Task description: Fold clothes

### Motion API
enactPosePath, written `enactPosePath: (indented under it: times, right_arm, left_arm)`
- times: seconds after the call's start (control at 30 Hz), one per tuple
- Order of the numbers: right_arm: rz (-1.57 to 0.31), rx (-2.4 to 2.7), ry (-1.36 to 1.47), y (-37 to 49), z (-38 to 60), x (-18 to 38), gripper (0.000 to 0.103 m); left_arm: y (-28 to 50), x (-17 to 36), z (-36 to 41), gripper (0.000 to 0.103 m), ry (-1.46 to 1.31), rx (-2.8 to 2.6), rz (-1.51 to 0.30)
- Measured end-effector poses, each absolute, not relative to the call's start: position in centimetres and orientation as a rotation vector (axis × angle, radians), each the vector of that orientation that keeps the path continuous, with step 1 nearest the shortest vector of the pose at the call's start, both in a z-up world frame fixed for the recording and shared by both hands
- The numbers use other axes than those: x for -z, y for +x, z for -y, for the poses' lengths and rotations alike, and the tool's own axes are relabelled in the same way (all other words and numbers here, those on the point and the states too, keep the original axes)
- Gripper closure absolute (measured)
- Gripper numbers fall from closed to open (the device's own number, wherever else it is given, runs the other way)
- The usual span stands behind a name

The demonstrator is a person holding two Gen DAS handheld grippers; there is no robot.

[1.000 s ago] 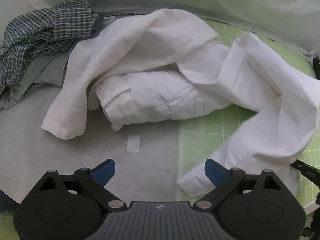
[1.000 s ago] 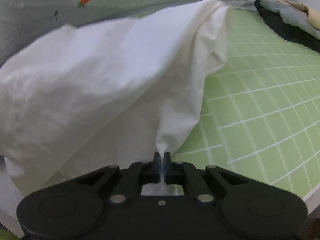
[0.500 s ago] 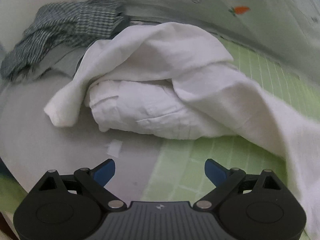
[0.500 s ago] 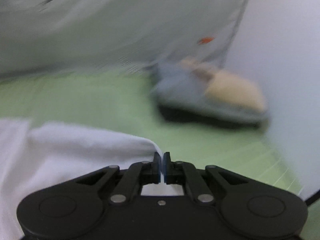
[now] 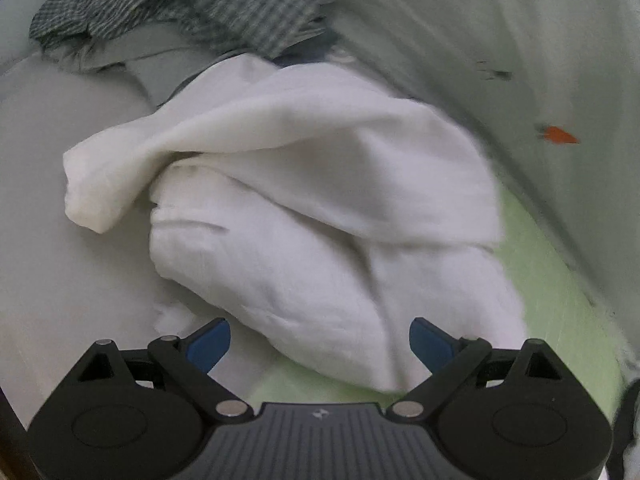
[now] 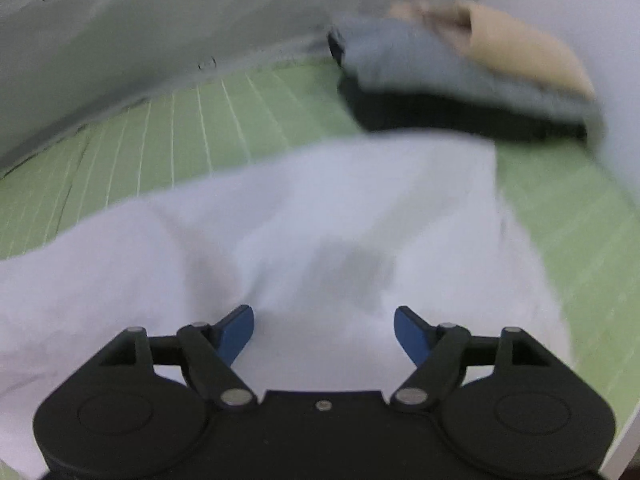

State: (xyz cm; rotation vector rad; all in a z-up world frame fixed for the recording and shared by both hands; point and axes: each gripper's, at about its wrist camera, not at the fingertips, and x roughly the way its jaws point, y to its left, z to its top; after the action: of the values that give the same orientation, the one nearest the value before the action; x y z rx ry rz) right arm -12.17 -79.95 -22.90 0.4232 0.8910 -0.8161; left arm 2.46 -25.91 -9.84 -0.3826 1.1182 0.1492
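Two grippers spread wide, left gripper (image 5: 319,345) and just-opened right gripper (image 6: 324,334) over white garment (image 5: 304,208), no legible writing

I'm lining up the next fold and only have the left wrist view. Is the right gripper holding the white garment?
Observer: No. The right gripper has just opened its jaws above the white garment; nothing is pinched.
Operator: What lies beyond it?
Observer: A stack of folded clothes, beige on top, grey, then black, on the green grid mat.
Operator: Does the white cloth touch that stack?
Observer: Its far edge comes close to the stack; blur hides any contact.
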Motion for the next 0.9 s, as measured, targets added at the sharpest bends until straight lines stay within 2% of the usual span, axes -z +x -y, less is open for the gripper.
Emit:
enactPosePath:
  times: [0.07,0.2,0.37,0.7,0.9]
  right_arm:
    - [-0.870,0.874,0.457,-12.3,79.2,23.6,0.018]
    - [-0.877,0.886,0.470,-12.1,79.0,23.6,0.015]
    - [-0.876,0.927,0.485,-11.6,79.4,23.9,0.000]
    - [-0.854,0.945,0.484,-8.0,83.7,24.3,0.000]
    - [-0.846,0.978,0.487,-6.5,84.7,24.4,0.000]
  left_arm:
    - [3.4,10.9,25.6,0.007,-0.336,-0.183,-1.138]
    - [5.1,11.7,25.7,0.010,-0.347,-0.167,-1.125]
    - [8.8,11.9,28.8,0.010,-0.182,-0.136,-1.098]
    - [18.4,13.2,35.5,0.010,-0.053,-0.018,-1.011]
    - [18.5,11.6,36.3,0.011,-0.124,-0.038,-1.020]
